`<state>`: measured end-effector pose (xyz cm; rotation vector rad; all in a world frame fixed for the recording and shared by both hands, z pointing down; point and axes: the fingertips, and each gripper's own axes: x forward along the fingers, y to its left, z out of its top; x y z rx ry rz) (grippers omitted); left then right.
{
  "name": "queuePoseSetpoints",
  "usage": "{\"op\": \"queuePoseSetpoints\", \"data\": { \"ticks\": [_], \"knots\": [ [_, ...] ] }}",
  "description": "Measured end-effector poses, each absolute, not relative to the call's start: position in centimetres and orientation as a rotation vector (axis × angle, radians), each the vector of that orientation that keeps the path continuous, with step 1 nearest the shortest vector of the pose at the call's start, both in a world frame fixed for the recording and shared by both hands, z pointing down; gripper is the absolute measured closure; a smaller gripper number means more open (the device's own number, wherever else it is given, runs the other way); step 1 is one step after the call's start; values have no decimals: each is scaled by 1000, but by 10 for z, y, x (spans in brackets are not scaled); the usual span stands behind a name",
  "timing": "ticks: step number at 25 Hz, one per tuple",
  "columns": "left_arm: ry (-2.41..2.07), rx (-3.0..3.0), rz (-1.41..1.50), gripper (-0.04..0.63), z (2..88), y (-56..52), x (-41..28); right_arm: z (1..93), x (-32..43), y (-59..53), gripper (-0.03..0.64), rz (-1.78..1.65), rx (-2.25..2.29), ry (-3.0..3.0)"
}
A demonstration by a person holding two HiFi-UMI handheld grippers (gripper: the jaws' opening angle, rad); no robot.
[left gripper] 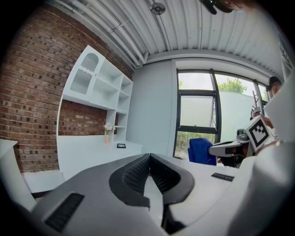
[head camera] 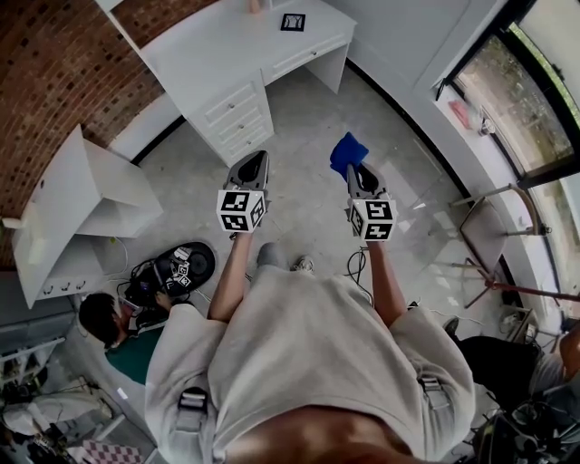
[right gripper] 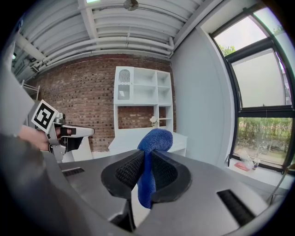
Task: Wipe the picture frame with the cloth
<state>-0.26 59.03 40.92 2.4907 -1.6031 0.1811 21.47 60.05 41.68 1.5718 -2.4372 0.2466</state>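
Blue cloth [right gripper: 156, 138] pinched between right gripper [right gripper: 146, 159] jaws, bunched above tips. Left gripper [left gripper: 148, 157] jaws pressed together, nothing held. Small dark item, probably picture frame [head camera: 292, 22], lies on white desk [head camera: 217, 54], well apart from both. Wiping not begun; approach and wipe left.

A white desk [head camera: 208, 54] stands against the brick wall [head camera: 54, 82]; a person [head camera: 101, 319] sits low beside what may be camera gear [head camera: 172, 270].

The head view looks steeply down from high up, the white desk [head camera: 227, 54] ahead; both gripper views face that desk level, from well away, sharing it.
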Motion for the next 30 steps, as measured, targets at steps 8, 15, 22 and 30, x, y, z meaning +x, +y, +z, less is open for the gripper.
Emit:
{"op": "queuePoseSetpoints", "data": {
  "ticks": [8, 15, 22, 30],
  "knots": [
    [-1599, 2479, 190, 578, 419, 575, 4, 424, 216, 583, 558, 254, 1554, -2442],
    [-1592, 2481, 179, 578, 424, 538, -1, 428, 210, 551, 558, 251, 1554, -2426],
    [-1558, 2487, 158, 578, 429, 476, -10, 429, 197, 493, 558, 237, 1564, -2401],
    [-1545, 2495, 119, 578, 418, 395, -37, 410, 175, 418, 558, 196, 1586, -2379]
  ]
}}
